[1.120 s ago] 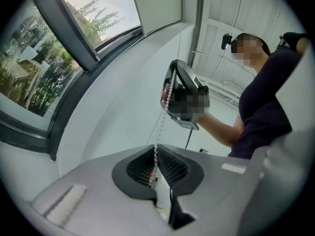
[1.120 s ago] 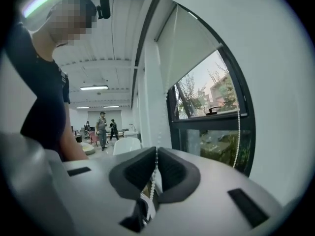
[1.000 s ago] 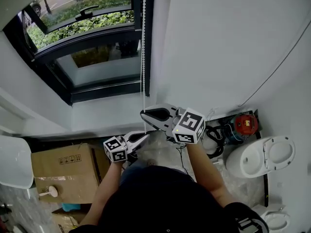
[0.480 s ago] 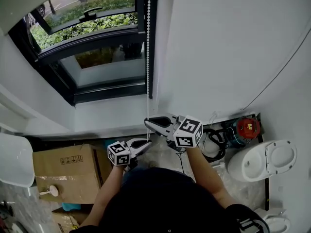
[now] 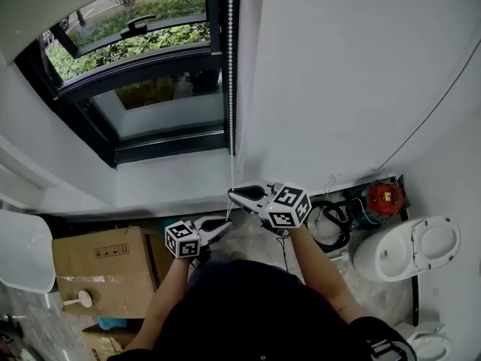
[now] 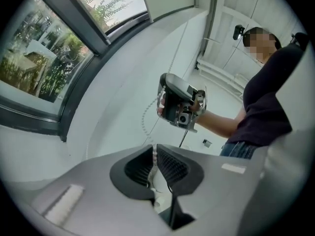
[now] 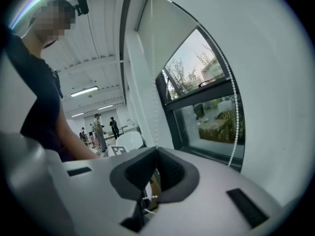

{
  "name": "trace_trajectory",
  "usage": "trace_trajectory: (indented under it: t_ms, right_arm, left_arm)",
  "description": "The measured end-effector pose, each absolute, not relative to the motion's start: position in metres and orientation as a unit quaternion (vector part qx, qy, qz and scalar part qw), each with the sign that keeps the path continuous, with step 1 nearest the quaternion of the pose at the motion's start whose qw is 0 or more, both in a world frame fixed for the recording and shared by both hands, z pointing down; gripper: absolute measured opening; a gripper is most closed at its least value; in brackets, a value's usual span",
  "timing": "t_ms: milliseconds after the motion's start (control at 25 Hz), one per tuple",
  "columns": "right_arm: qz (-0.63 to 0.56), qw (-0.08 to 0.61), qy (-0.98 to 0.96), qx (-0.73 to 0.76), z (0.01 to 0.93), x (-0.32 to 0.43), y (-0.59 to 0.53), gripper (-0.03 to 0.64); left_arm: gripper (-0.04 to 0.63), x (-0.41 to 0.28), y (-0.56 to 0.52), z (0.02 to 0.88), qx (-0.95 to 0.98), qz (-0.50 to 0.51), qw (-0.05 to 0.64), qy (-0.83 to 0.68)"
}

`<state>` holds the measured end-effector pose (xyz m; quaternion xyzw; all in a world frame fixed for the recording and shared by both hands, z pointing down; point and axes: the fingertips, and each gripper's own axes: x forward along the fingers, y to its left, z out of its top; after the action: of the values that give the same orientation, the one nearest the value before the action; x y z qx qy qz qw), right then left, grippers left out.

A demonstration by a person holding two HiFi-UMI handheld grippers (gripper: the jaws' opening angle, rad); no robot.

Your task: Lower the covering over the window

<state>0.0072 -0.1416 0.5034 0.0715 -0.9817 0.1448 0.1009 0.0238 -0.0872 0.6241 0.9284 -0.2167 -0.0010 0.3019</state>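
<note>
My left gripper (image 5: 224, 222) has its jaws pressed together on the white bead chain (image 5: 231, 89), which passes between them. My right gripper (image 5: 233, 193), just above the left jaws, is also clamped on that chain. Beyond the right jaws the chain climbs beside the dark-framed window (image 5: 150, 74), whose upper part is covered by the white blind (image 7: 167, 33)

A dark-framed window (image 5: 150, 138) is set in a plain white wall (image 5: 338, 74). Daylight and green shrubs (image 5: 128, 47) show through the glass above a white sill (image 5: 173, 183). On the floor below stand a cardboard box (image 5: 105, 258), a white toilet (image 5: 409, 247), a red device (image 5: 385, 195) and coiled black cable (image 5: 331, 224). Strip lights (image 7: 84, 91) glow on the ceiling deeper in the room.
</note>
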Motion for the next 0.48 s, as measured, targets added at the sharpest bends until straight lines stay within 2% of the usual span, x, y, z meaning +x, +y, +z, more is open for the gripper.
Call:
trace_trajectory:
  t_ms: [120,240,360,480]
  right_arm:
    - [0.145,0.108,-0.981,0.07,0.508,0.006,-0.144,0.014]
    - [0.127,0.179,-0.974,0.061,0.542,0.002,-0.133,0.014]
    - [0.154,0.181,-0.97,0.055,0.561,-0.001,-0.122,0.014]
    - [0.165,0.164,-0.971,0.056,0.561,-0.004,-0.123,0.014]
  left_arm:
    - [0.026,0.019,-0.097,0.615,0.926,-0.021,0.3,-0.228]
    - [0.031,0.014,-0.103,0.613,0.924,-0.015,0.291,-0.248]
    - [0.128,0.008,-0.105,0.613,0.923,0.001,0.281,-0.264]
    - [0.153,-0.001,-0.109,0.597,0.925,-0.011,0.263,-0.274]
